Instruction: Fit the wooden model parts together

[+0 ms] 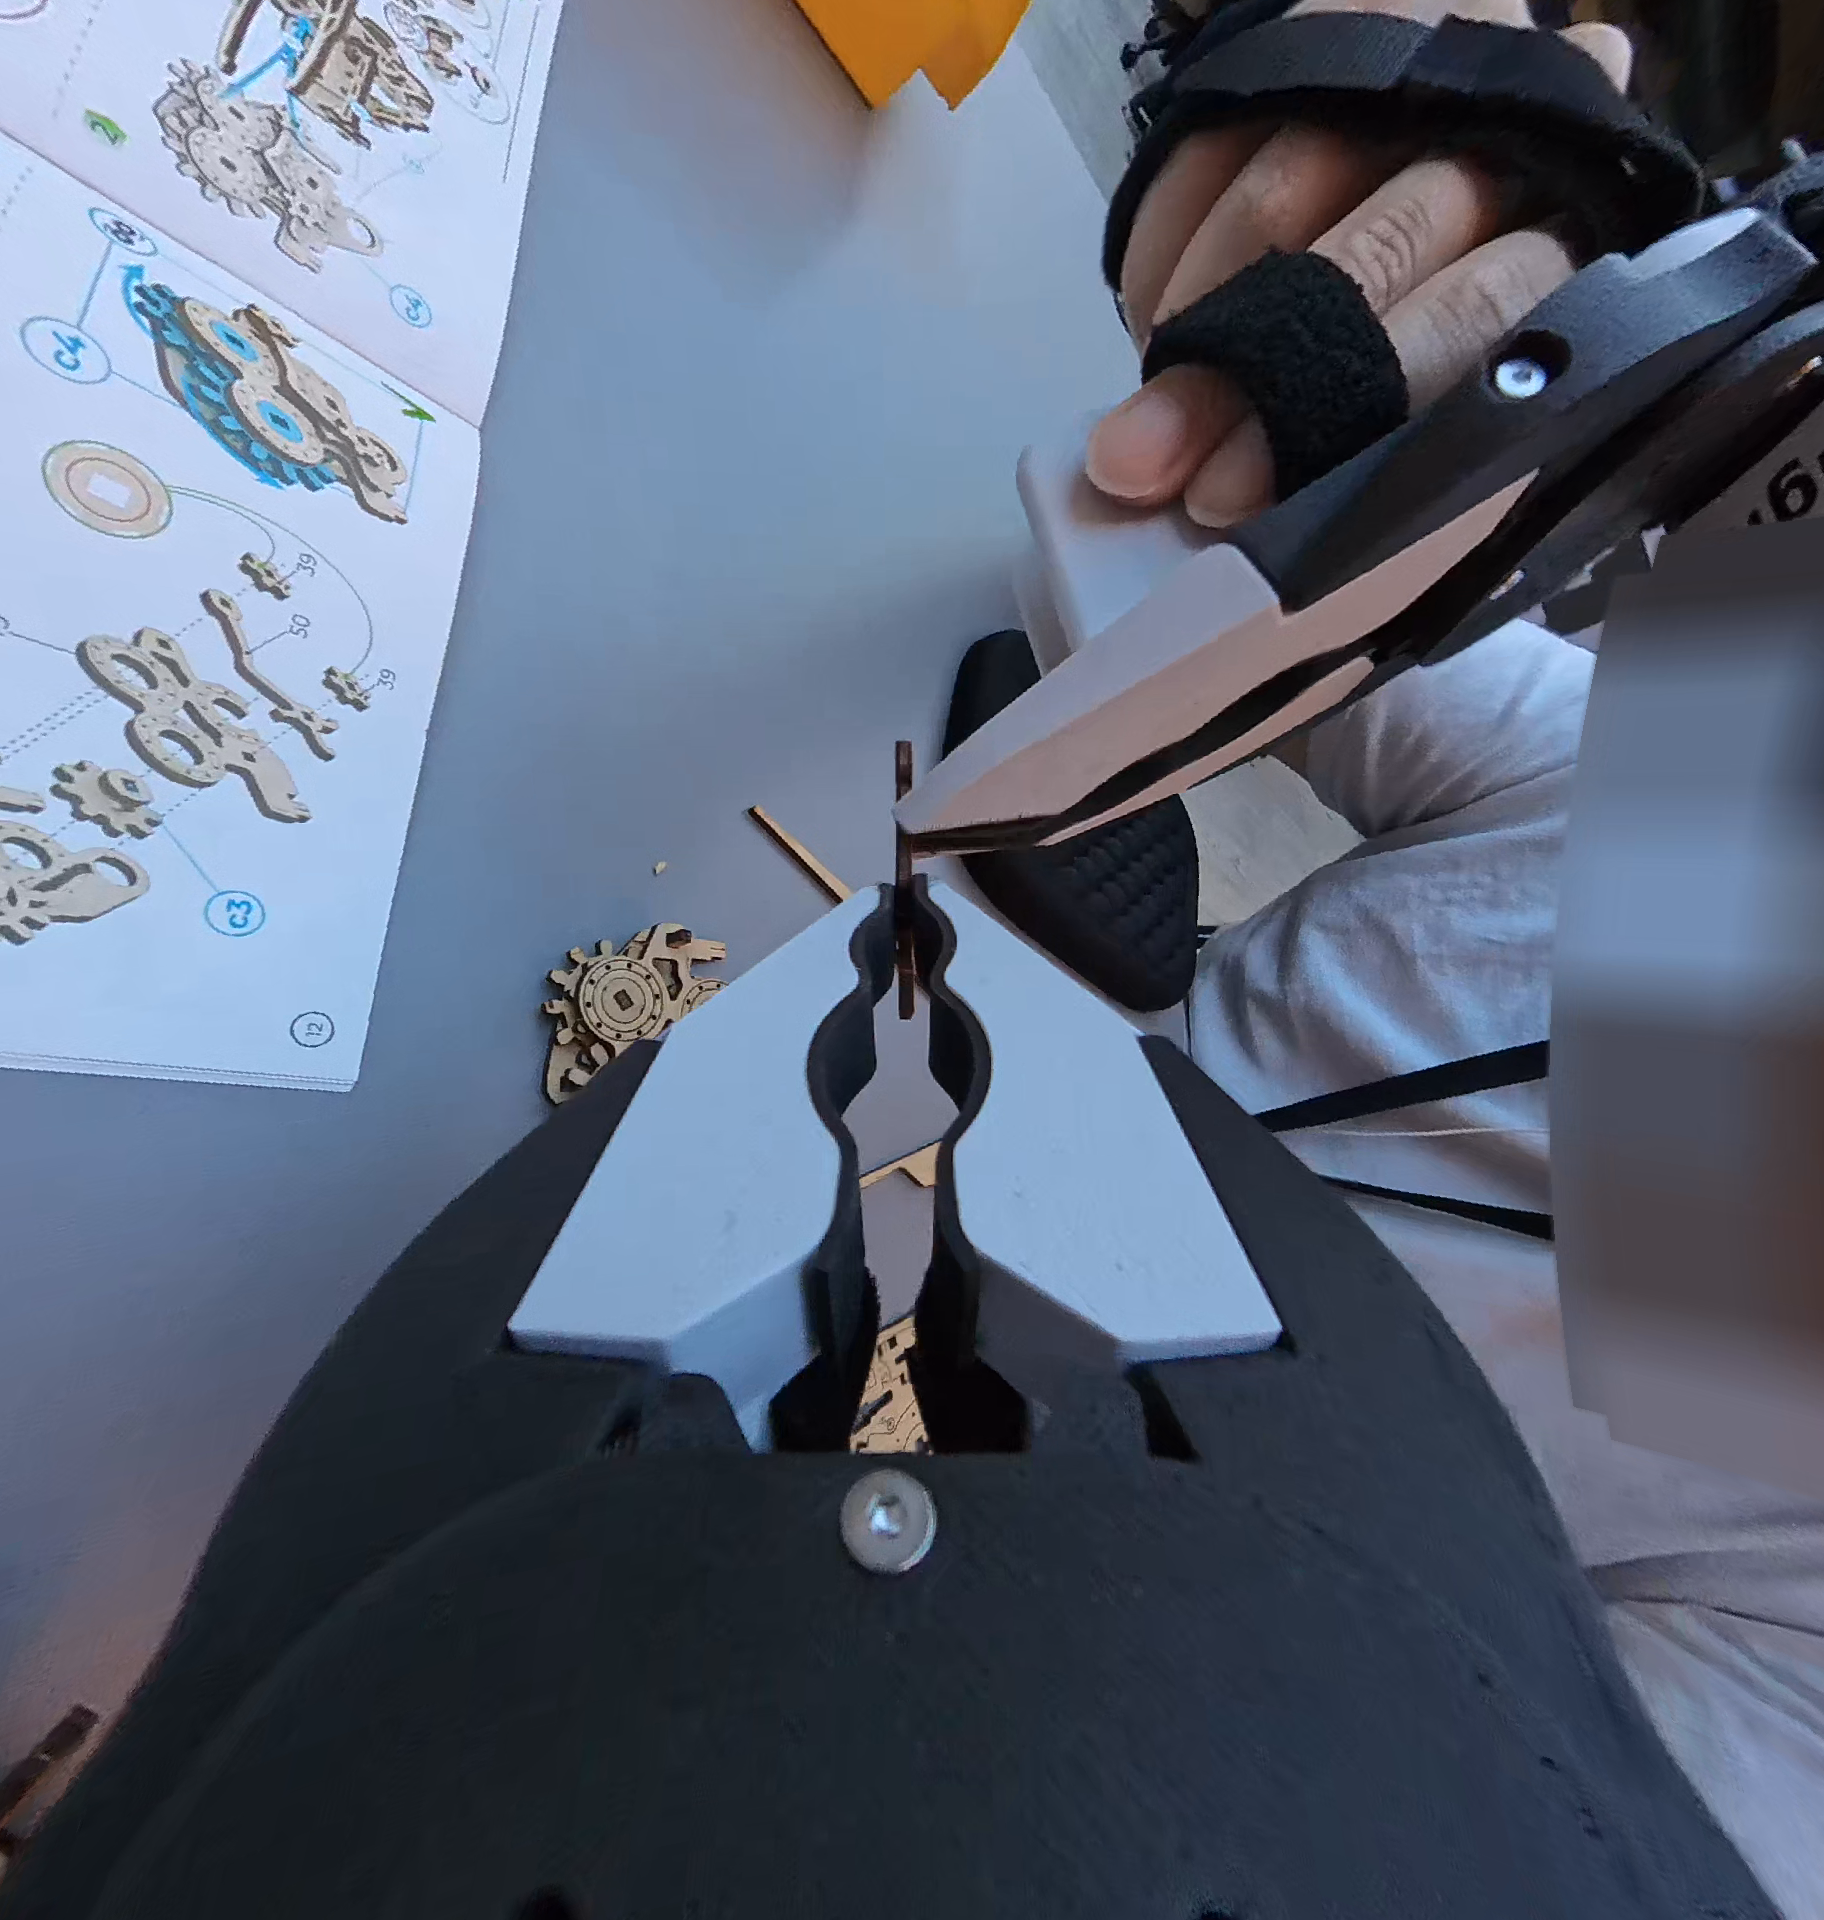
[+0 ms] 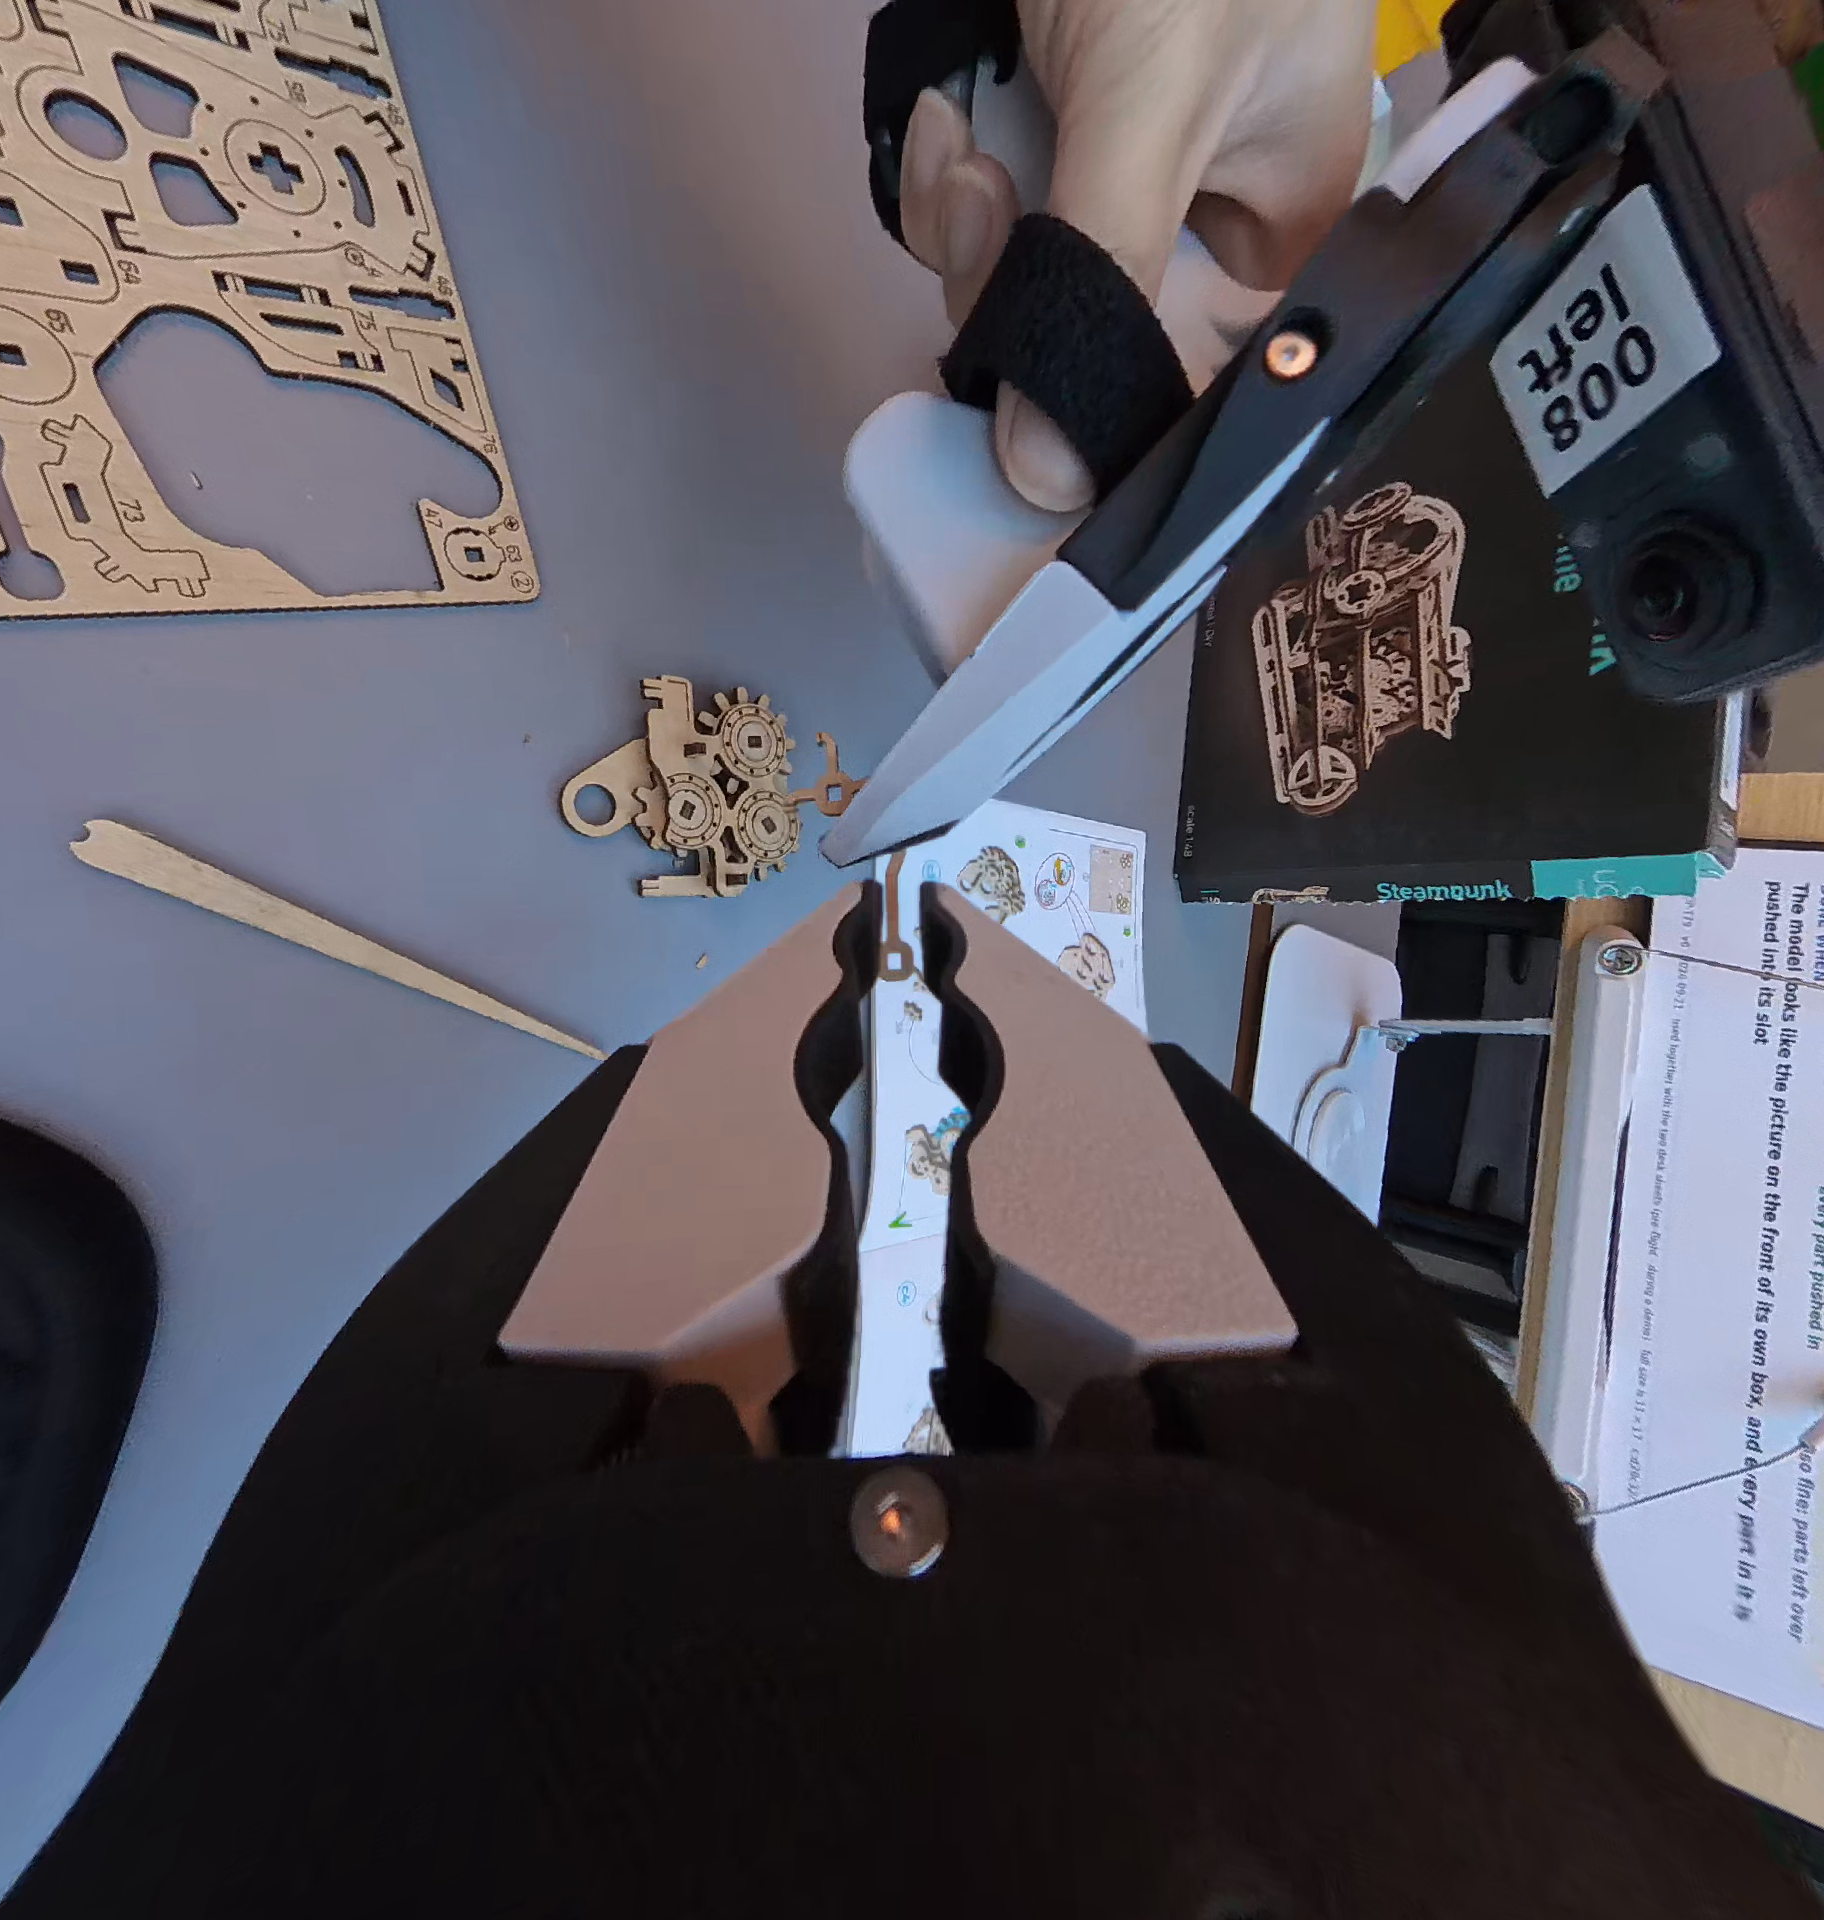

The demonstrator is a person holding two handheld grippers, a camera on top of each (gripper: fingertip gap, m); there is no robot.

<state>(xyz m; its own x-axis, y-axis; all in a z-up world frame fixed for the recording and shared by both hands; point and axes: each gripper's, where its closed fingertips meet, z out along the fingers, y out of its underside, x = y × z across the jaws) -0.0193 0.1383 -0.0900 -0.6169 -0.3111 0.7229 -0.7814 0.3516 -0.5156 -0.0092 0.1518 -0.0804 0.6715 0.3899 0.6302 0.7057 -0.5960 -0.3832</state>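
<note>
Thin wooden lever piece [image 1: 904, 883] sat edge-on at the left gripper [image 1: 903, 894] tips, pinched there; right gripper [image 1: 913, 821], pressed together, clamped its upper part from the side. Right wrist view showed the same piece [image 2: 892, 925] flat-on between the right gripper [image 2: 895, 896] fingertips, ring end down, with the left gripper [image 2: 835, 847] tip meeting it from above. Gear subassembly [image 2: 716, 790] lay on the grey table [image 2: 627, 416] just left of the tips. Only the right view showed the cut-out sheet [image 2: 212, 312], wooden stick [image 2: 316, 925], dark printed box [image 2: 1407, 675] and a sticker-labelled camera. Printed instruction booklet [image 1: 191, 520] filled the left view's left side.
</note>
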